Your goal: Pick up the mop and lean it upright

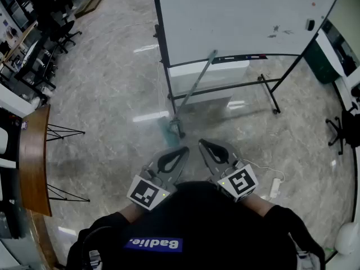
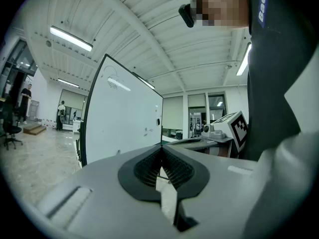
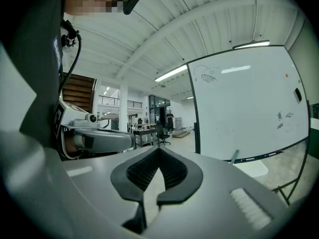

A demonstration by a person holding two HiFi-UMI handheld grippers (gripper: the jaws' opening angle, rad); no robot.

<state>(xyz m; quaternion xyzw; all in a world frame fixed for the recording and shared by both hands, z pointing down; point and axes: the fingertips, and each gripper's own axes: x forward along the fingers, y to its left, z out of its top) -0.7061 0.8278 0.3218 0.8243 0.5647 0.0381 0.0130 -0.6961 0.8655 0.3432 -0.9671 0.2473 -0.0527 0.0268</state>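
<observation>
- The mop (image 1: 194, 89) stands propped at a slant against a rolling whiteboard (image 1: 242, 16). The top of its grey handle meets the board's lower rail, and its teal head sits on the polished marble floor (image 1: 112, 94) by one foot of the stand.
- The left claw (image 1: 185, 149) is held level close to the person's chest, jaws closed tip to tip with nothing between them.
- The right claw (image 1: 201, 143) is level just beside it, likewise closed and empty.
- Both claws point toward the mop head, near it but apart from it.
- In the right gripper view the mop handle (image 3: 234, 156) shows beneath the whiteboard (image 3: 244, 108).
- A white cabinet (image 1: 208, 75) stands behind the board.
- A curved wooden tabletop (image 1: 35, 156) lies at the left edge of the head view.
</observation>
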